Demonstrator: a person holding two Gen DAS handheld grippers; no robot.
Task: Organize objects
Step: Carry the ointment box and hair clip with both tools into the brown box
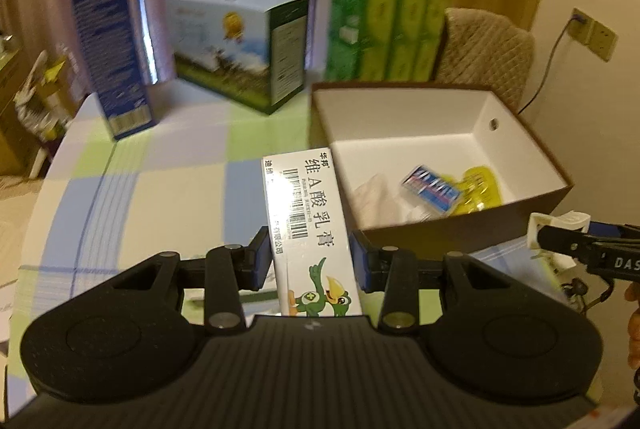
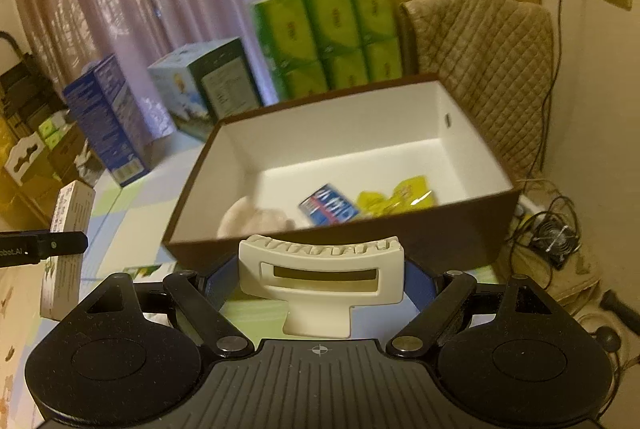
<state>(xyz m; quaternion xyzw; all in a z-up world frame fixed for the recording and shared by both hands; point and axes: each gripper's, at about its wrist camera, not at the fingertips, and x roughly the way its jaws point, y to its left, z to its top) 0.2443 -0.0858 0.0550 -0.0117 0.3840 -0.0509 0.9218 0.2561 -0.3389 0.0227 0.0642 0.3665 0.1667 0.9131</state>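
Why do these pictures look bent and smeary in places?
Left wrist view: fisheye lens curves the table edge; the blue carton is motion-blurred, the held ointment box sharper. Right wrist view: dim yellowish light, blurred green tissue packs, sharp white clip.

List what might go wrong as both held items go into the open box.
1. The left gripper holds the long ointment carton near one end; it may pivot or catch the box wall.
2. The right gripper with the white clip is close by; the two may collide over the box.
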